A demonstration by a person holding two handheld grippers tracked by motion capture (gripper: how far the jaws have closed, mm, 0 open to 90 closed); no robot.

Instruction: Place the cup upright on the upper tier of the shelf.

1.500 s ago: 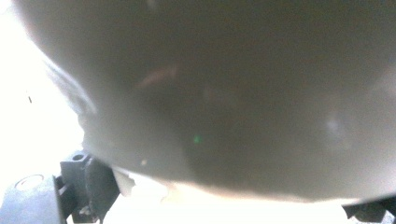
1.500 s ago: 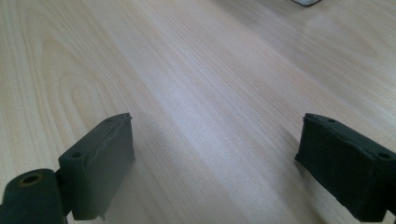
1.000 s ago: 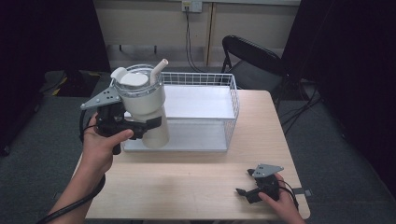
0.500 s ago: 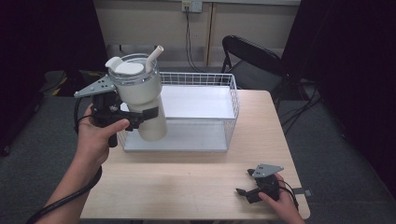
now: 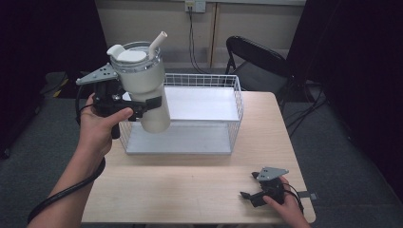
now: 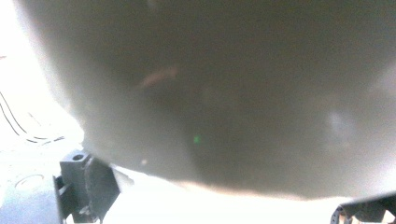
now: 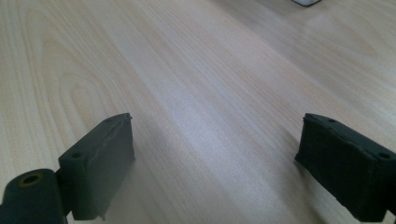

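High view: left gripper [image 5: 142,105] clamps the tumbler [image 5: 142,85] above the basket [image 5: 235,102]; right gripper [image 5: 249,195] rests wide on the bench [image 5: 190,180].

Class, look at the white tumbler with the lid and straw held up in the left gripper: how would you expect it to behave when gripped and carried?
The tumbler looks rigid, so it probably won't deform under the left gripper. Its smooth, tapered body may slip downward. Being tall, with lid and straw on top, it could tip easily once set down in the wire basket.
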